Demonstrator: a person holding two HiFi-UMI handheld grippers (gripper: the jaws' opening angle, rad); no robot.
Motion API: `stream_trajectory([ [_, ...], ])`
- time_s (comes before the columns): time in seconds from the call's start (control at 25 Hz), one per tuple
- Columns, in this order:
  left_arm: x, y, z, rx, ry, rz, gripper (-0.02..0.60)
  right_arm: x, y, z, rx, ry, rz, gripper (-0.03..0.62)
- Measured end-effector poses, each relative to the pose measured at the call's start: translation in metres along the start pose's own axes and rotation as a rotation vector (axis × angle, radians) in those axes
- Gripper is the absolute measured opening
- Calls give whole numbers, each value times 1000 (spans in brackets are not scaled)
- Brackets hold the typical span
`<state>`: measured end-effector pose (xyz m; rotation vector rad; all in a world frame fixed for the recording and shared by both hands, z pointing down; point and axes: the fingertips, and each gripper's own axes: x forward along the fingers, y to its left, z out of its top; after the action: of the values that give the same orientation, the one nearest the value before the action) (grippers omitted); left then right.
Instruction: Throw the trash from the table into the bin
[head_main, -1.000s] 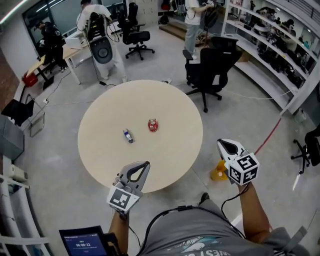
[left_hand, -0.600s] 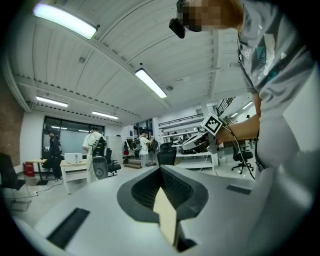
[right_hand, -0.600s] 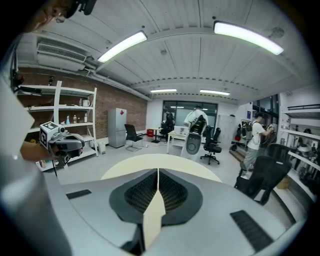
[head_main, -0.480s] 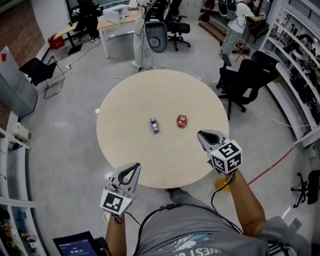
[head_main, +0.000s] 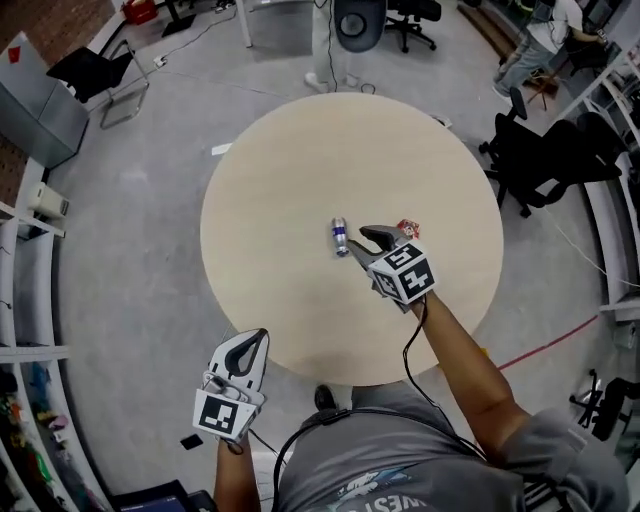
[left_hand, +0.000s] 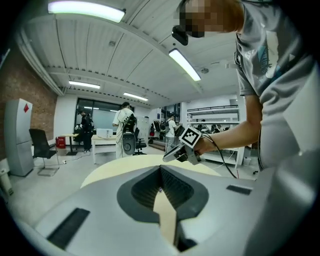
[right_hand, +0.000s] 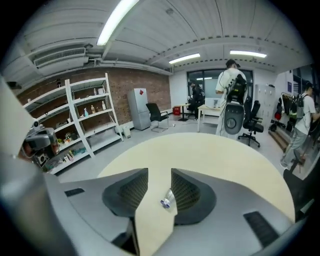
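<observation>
- Two claws showed in the head view, one in each of the person's hands.
- The right forearm stretched from the near right out over the round surface (head_main: 290, 170), its right claw (head_main: 362, 240) tipped downward and pointing far-left.
- The left arm stayed tucked near the body; the left claw (head_main: 258, 338) hung off the near edge of the surface, above the floor, pointing toward the far side.
- The right claw's jaws stood narrowly apart and had just been opening; a small bottle (head_main: 341, 237) lay on its side on the surface just beyond the tips, and the pads were not pressing on it.
- The left claw's tips met, with nothing between them.
- A red crumpled wrapper (head_main: 408, 229) lay on the surface just right of the right claw, apart from the bottle.
- Only the right gripper view showed the bottle (right_hand: 167, 200) framed in the gap between the jaws, close to the right-hand jaw, and white shelving (right_hand: 85, 115) against a brick wall.
- Only the left gripper view showed the right claw (left_hand: 169, 156) from the side, low over the surface.
- Only the head view showed the wrapper and a black office chair (head_main: 545, 160) at the far right.
</observation>
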<state>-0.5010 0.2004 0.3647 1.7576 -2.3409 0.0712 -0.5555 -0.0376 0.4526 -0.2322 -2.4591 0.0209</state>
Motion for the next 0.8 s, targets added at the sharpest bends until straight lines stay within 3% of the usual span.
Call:
stream_trajectory([
  [0.28, 25, 25, -38, -98, 69, 41, 43, 117, -33, -54, 68, 195, 30, 235],
  [0.48, 26, 39, -54, -142, 102, 73, 43, 158, -40, -83, 80, 303, 25, 236],
  [0.64, 32, 36, -59, -135, 104, 62, 43, 173, -49, -115, 85, 417, -33, 236],
  [0.8, 29, 31, -55, -133, 94, 57, 43, 172, -43, -125, 73, 429, -35, 221],
])
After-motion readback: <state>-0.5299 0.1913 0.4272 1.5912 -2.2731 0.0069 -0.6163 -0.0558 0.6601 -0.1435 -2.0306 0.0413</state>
